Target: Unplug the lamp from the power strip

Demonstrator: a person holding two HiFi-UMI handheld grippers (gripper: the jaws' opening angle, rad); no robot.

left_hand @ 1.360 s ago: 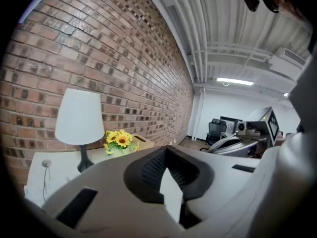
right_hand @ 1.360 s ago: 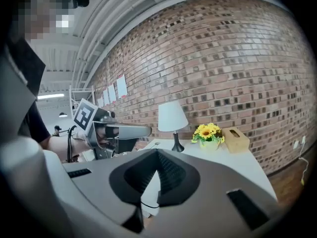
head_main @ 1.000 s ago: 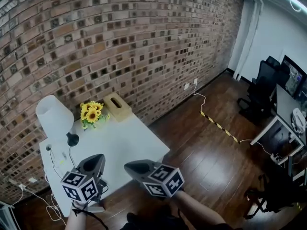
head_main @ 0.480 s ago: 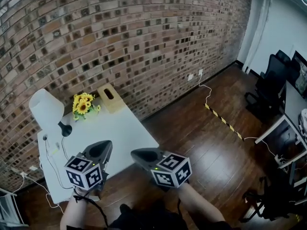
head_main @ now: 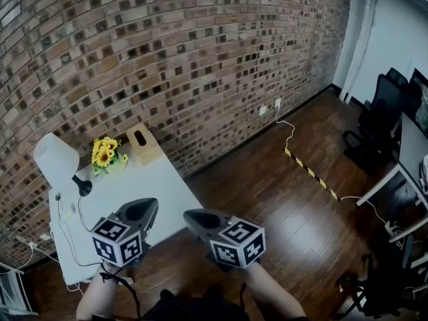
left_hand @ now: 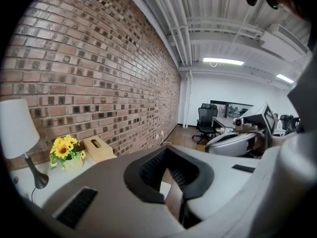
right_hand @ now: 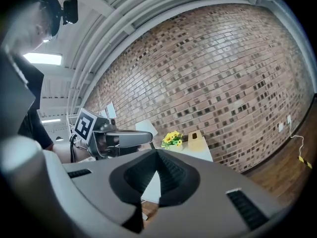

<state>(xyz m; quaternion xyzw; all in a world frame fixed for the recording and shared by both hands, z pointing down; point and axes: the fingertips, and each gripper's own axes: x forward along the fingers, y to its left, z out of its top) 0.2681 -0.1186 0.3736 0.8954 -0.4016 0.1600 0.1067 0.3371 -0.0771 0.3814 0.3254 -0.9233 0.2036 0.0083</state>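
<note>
moved: table (head_main: 157,186) now sits further left in head view | tools: left gripper (head_main: 143,208) and right gripper (head_main: 195,217) jaws together, empty | lamp (head_main: 57,160): table's far-left corner, beside sunflowers (head_main: 103,154) and box (head_main: 140,142) | cord (head_main: 79,211): seen only in head view

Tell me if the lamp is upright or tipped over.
Upright: the lamp stands on its black base on the white table, with the shade on top.

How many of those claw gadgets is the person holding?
2. The left claw is at the near edge of the table; the right claw is beside it, over the floor. None look hidden.
</note>
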